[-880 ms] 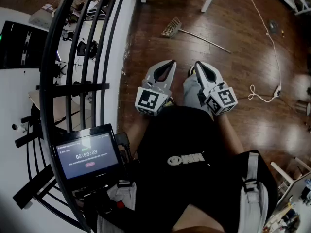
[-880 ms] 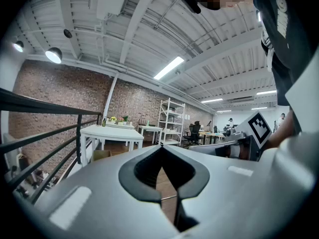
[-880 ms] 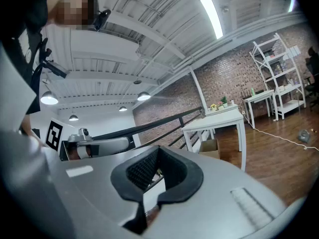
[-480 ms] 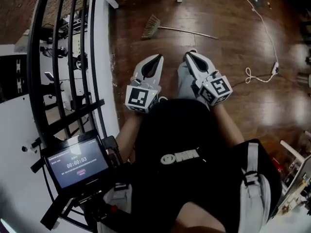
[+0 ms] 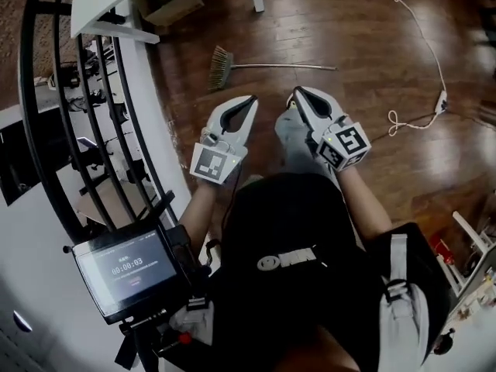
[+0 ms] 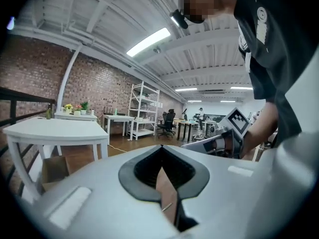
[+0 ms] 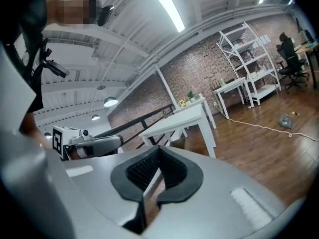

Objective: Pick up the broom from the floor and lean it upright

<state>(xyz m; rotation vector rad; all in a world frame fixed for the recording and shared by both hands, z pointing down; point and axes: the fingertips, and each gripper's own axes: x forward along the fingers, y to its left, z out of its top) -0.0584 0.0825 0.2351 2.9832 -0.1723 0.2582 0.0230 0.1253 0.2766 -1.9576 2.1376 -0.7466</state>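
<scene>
The broom (image 5: 263, 67) lies flat on the wooden floor in the head view, its straw head (image 5: 220, 67) to the left and its thin handle running right. My left gripper (image 5: 251, 99) and right gripper (image 5: 295, 92) are held side by side at waist height, pointing toward the broom and short of it. Both are shut with nothing held. In the left gripper view the left gripper (image 6: 160, 146) has its dark pads together. The right gripper (image 7: 158, 147) looks the same in its own view. The broom is hidden in both gripper views.
A black curved railing (image 5: 101, 107) and a small screen (image 5: 128, 268) stand at my left. A white table (image 6: 55, 131) with a cardboard box (image 5: 167, 2) beneath it is beyond the broom's head. A white cable (image 5: 422, 53) snakes across the floor on the right.
The head view has swung, so the railing now leans further left. The broom sits nearer to the gripper tips. Both grippers stay shut and side by side.
</scene>
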